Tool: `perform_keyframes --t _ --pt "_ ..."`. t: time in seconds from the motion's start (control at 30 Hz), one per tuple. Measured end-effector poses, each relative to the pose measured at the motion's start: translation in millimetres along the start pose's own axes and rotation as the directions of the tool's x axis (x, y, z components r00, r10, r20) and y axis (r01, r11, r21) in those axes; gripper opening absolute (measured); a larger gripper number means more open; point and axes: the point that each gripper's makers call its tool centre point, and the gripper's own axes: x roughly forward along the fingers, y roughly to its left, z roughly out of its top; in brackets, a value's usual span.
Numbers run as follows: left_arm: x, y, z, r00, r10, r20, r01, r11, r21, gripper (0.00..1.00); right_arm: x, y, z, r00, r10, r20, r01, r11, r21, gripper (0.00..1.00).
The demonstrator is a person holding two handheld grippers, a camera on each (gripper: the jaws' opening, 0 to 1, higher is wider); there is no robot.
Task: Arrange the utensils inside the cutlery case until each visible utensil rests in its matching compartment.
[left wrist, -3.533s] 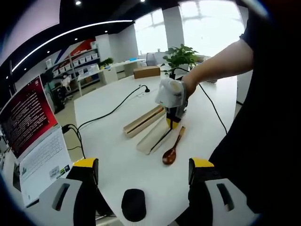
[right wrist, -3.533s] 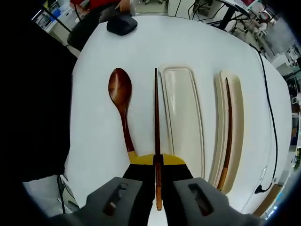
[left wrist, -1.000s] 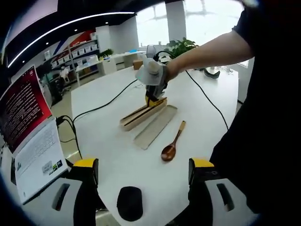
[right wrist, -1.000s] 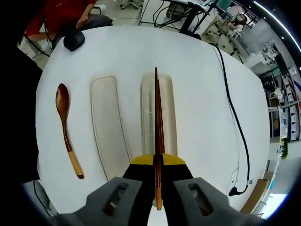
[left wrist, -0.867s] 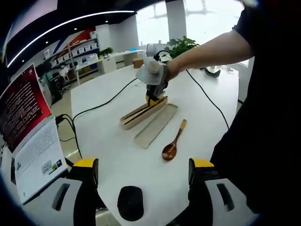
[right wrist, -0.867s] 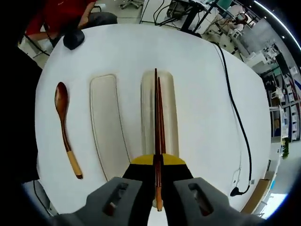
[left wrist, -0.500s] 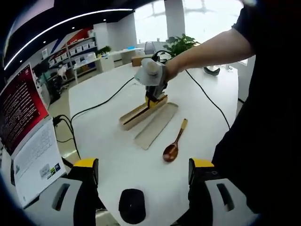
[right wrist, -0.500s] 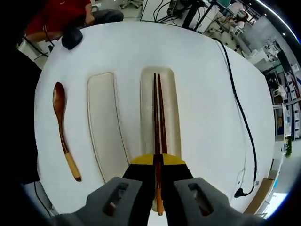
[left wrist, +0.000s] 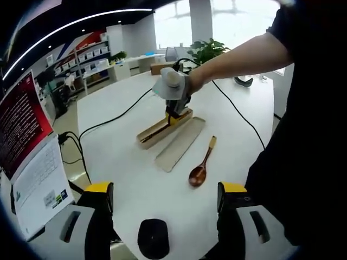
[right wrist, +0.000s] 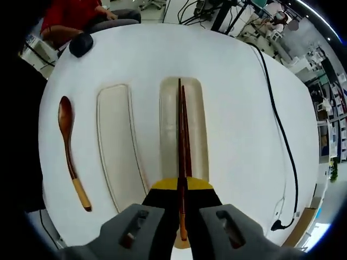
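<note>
Two chopsticks here: the right gripper [right wrist: 181,187] is clamped on one chopstick [right wrist: 179,135], held over the case tray [right wrist: 200,141] straight ahead of its jaws, with the second chopstick [right wrist: 186,130] lying in that tray just beside it. One lid [right wrist: 116,157] sits left of the jaws, one wooden spoon [right wrist: 68,146] further left on the table [right wrist: 244,81]. The left gripper [left wrist: 162,203], jaws wide and empty, also catches a mouse [left wrist: 152,238] between its jaws and a laptop [left wrist: 30,162] to its left.
</note>
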Motion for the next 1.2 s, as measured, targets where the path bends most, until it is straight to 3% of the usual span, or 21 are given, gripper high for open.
perform_keyframes --t 0.3,0.53,0.73,0.83,0.93,1.03,1.2 --pt "1 9.3 -5.5 1.0 -0.004 -0.015 0.004 1.0 0.004 0.8 7 2 -1.2 1.0 0.007 -0.015 -0.007 1.0 -0.012 0.0" --pt "0 14.2 -9.8 1.0 0.014 0.012 -0.014 1.0 -0.018 0.8 7 5 -2.2 1.0 0.025 -0.018 -0.025 1.0 -0.014 0.0" --pt "-6 13.0 -17.5 1.0 0.017 0.006 -0.017 1.0 -0.017 0.8 -3 6 -3.7 1.0 -0.016 0.004 0.016 1.0 -0.016 0.0" --pt "-11 21.9 -16.2 0.999 0.04 0.022 -0.04 0.999 -0.014 0.81 -20 3 -1.5 0.996 -0.072 0.046 0.072 0.997 -0.006 0.06" --pt "-19 46.0 -12.4 0.992 0.122 0.043 -0.12 0.991 -0.053 0.82 -34 3 -3.3 0.99 -0.11 0.083 0.11 0.994 0.006 0.12" --pt "-24 68.4 -14.7 0.982 0.185 0.033 -0.182 0.98 -0.078 0.82 -43 7 -8.7 0.988 -0.124 0.088 0.122 0.992 0.03 0.12" --pt "-23 84.2 -16.1 0.969 0.244 0.022 -0.241 0.965 -0.099 0.83 -51 20 -23.7 0.986 -0.149 0.079 0.143 0.987 0.072 0.18"
